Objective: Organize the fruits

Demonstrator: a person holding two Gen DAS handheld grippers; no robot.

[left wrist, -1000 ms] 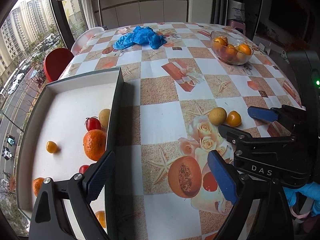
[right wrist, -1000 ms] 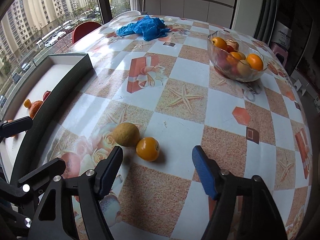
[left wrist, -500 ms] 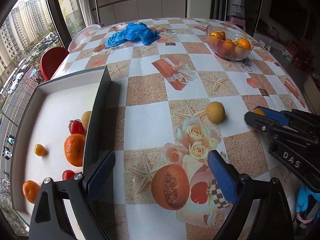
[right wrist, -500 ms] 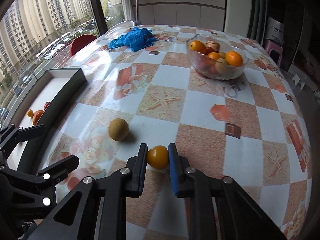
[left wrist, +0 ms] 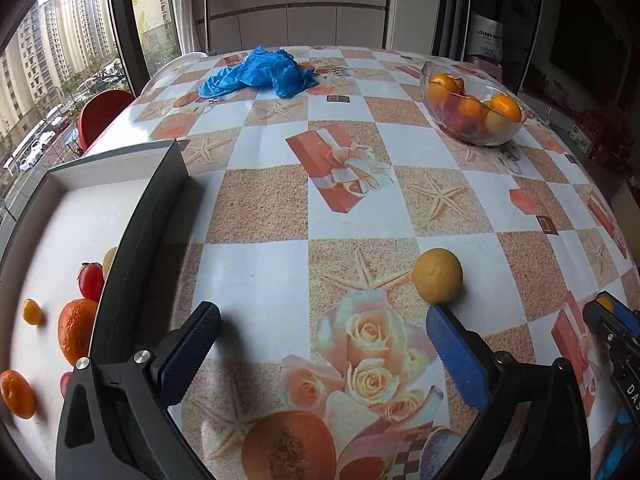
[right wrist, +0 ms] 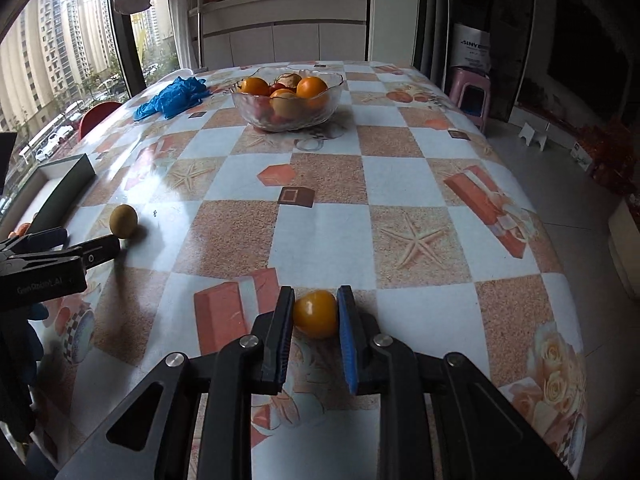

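Observation:
My right gripper (right wrist: 314, 316) is shut on a small orange fruit (right wrist: 315, 314) and holds it just above the tablecloth. In the left wrist view the right gripper (left wrist: 608, 316) shows at the right edge with a bit of orange between its fingers. My left gripper (left wrist: 320, 344) is open and empty; a yellow-brown round fruit (left wrist: 437, 276) lies just beyond its right fingertip (left wrist: 448, 344). That fruit also shows in the right wrist view (right wrist: 123, 221). A glass bowl of oranges (left wrist: 474, 110) stands at the far right of the table, also in the right wrist view (right wrist: 288, 98).
A shallow white tray (left wrist: 156, 216) with a dark rim lies at the left, holding oranges (left wrist: 76, 332), a tomato (left wrist: 91, 280) and small fruits. A blue glove heap (left wrist: 260, 74) lies at the far side. A red chair (left wrist: 102, 114) stands beyond the table's left edge.
My right gripper closed on the small orange fruit and carried it right, away from the yellow-brown fruit. My left gripper, still open, moved right toward that fruit.

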